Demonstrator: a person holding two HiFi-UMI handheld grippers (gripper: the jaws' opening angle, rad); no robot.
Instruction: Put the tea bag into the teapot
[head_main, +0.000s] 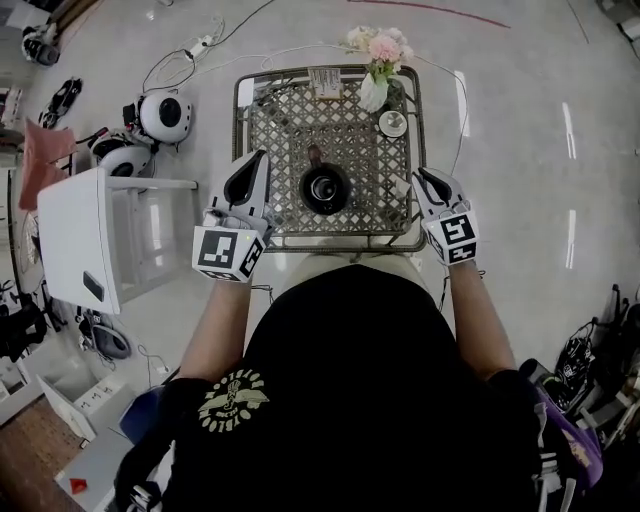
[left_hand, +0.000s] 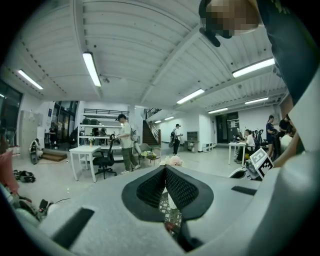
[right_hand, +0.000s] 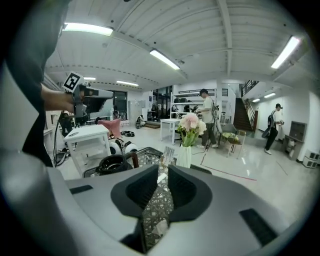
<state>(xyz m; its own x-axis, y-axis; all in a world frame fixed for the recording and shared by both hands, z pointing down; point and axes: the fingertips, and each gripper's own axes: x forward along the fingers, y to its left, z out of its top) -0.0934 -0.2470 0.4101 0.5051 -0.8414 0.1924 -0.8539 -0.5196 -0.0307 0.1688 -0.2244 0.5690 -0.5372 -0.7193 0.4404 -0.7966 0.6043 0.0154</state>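
White stand (head_main: 85, 235): on the floor, left of everything else.
Grey left gripper (left_hand: 164, 169): carries a marker cube and is held over the near left corner of the lattice top. Its dark ribbed fingers (left_hand: 182, 187) meet at the tips with nothing between them.
Woven lattice surface (head_main: 290, 120): square and metal-framed, straight ahead of the person.
Black round teapot (head_main: 323, 188): upright near the middle of the surface with its top open. It is between the two grippers and apart from both, and its brown side handle points away from the person.
Pale printed card (head_main: 325, 82): stands at the far edge, left of the vase.
White vase (head_main: 372, 95): holds pink and cream flowers at the far right corner.
Small round disc (head_main: 393, 124): pale with a dark rim, just in front of the vase. It is too small to identify.
Pale flat tea bag (head_main: 399, 185): appears to lie on the lattice near the right edge, just ahead of the right gripper and apart from the teapot.
Grey right gripper (right_hand: 161, 171): at the near right corner, with its fingers a narrow slit apart and nothing held.
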